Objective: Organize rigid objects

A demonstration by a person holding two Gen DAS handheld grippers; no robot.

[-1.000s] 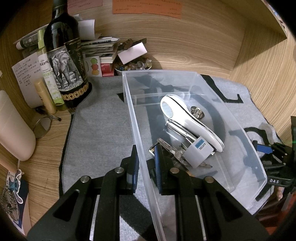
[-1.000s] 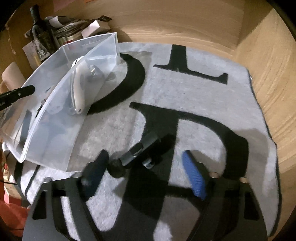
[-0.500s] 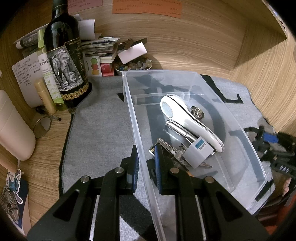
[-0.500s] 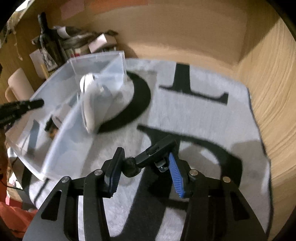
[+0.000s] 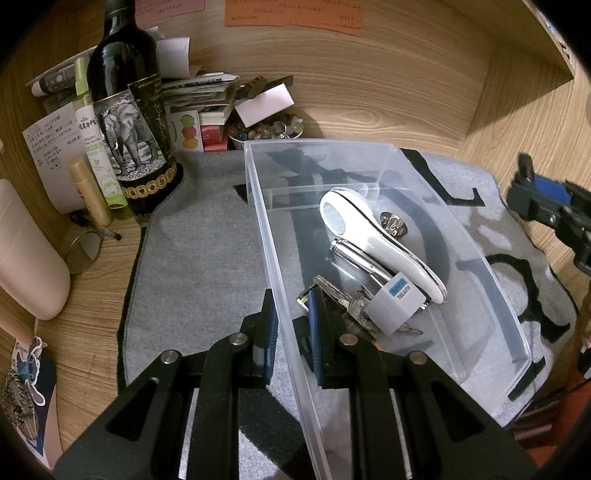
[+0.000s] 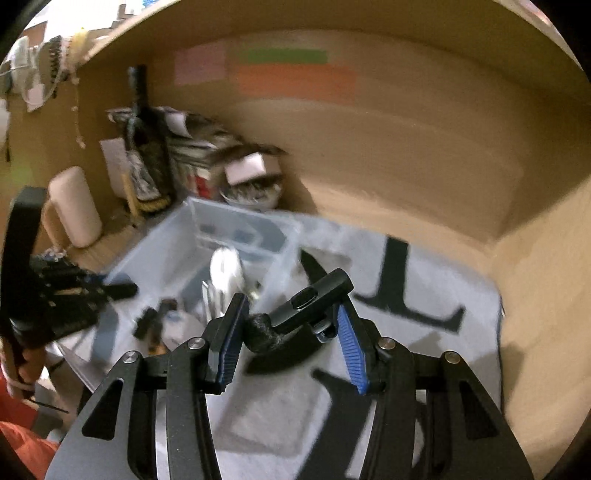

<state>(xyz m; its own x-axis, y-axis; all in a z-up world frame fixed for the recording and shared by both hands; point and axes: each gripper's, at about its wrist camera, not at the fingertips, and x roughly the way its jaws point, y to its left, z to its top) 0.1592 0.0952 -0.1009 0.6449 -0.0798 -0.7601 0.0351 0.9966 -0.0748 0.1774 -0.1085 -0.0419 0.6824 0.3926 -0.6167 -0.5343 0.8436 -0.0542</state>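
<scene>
Surface: a grey mat with black letters lay on a wooden desk.
Room: wood walls closed in the nook – an orange note hung on the back one.
Clutter: a bottle stood in the back corner, just beside a paper stack.
Bin: the clear bin sat on the mat.
Left gripper: clamped on the bin's near wall.
Right gripper: raised above the mat – clamped on a black clip.
</scene>
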